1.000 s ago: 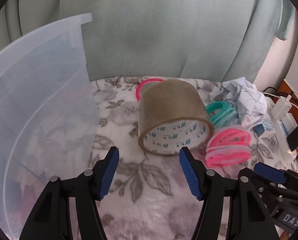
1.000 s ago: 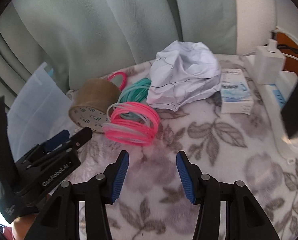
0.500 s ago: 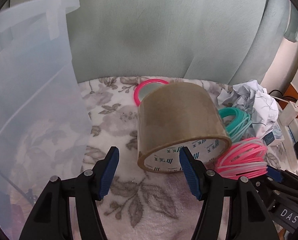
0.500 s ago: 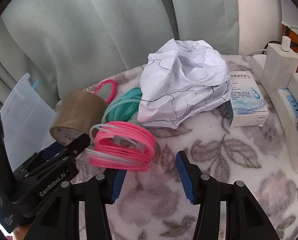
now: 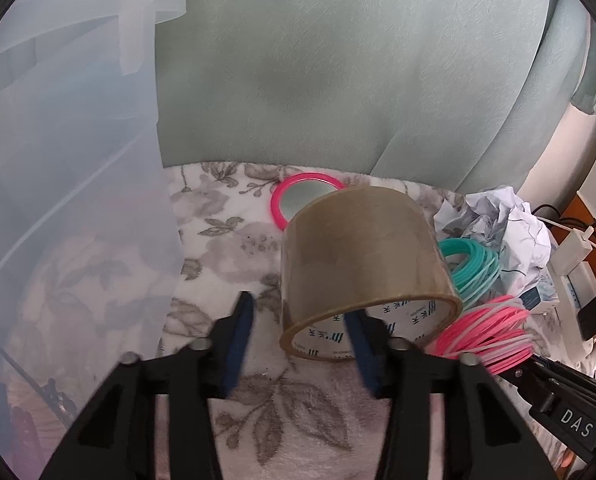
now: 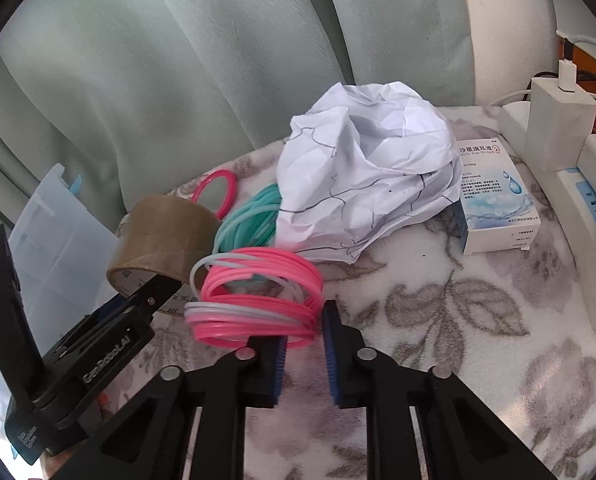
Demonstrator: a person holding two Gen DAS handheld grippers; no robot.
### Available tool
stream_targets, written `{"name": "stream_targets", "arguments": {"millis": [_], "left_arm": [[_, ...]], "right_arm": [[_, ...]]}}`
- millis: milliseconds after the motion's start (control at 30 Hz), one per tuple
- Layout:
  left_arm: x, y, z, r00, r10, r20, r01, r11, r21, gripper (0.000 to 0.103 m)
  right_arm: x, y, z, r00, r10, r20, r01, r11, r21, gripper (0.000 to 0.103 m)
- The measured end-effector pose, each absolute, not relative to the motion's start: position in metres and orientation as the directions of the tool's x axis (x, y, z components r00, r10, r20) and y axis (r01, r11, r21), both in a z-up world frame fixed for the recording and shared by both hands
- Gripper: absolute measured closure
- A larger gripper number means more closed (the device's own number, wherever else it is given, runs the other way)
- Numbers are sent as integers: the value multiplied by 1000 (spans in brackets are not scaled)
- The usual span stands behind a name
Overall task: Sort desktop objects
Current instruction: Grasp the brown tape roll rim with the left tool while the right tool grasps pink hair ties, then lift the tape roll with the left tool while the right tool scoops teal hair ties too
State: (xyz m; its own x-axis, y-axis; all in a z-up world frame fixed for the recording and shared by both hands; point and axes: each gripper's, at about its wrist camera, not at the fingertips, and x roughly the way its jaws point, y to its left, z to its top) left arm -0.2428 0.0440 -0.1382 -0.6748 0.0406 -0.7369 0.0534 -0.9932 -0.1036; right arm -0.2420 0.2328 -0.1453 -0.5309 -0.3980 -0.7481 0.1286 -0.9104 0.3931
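Observation:
A brown tape roll (image 5: 362, 268) lies on its side on the floral cloth; it also shows in the right wrist view (image 6: 165, 236). My left gripper (image 5: 298, 340) is open, its right finger inside the roll's core and its left finger outside the wall. A pink coil of tubing (image 6: 257, 300) lies just right of the roll. My right gripper (image 6: 304, 344) is partly closed, with the coil's near edge between its fingers; they do not clearly clamp it. A teal coil (image 6: 249, 216) and a pink-rimmed mirror (image 5: 306, 196) lie behind.
A translucent plastic bin (image 5: 65, 200) stands at the left. Crumpled white paper (image 6: 370, 176), a small medicine box (image 6: 494, 200) and a white power strip with charger (image 6: 562, 120) are at the right. A green curtain hangs behind.
Both grippers moved forward. The left fingers narrowed and now straddle the tape roll's wall. The right fingers closed in around the pink coil's near edge.

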Motion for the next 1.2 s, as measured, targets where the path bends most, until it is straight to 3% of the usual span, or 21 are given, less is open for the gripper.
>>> {"name": "stream_targets", "arguments": {"millis": [267, 1200], "left_arm": [[-243, 44, -136, -671, 53, -740, 57, -991, -123, 92], [-150, 55, -96, -693, 113, -712, 14, -985, -169, 92]], "right_arm": [[-227, 246, -135, -552, -404, -729, 122, -904, 409, 89], [-172, 269, -76, -662, -440, -607, 121, -862, 492, 89]]}}
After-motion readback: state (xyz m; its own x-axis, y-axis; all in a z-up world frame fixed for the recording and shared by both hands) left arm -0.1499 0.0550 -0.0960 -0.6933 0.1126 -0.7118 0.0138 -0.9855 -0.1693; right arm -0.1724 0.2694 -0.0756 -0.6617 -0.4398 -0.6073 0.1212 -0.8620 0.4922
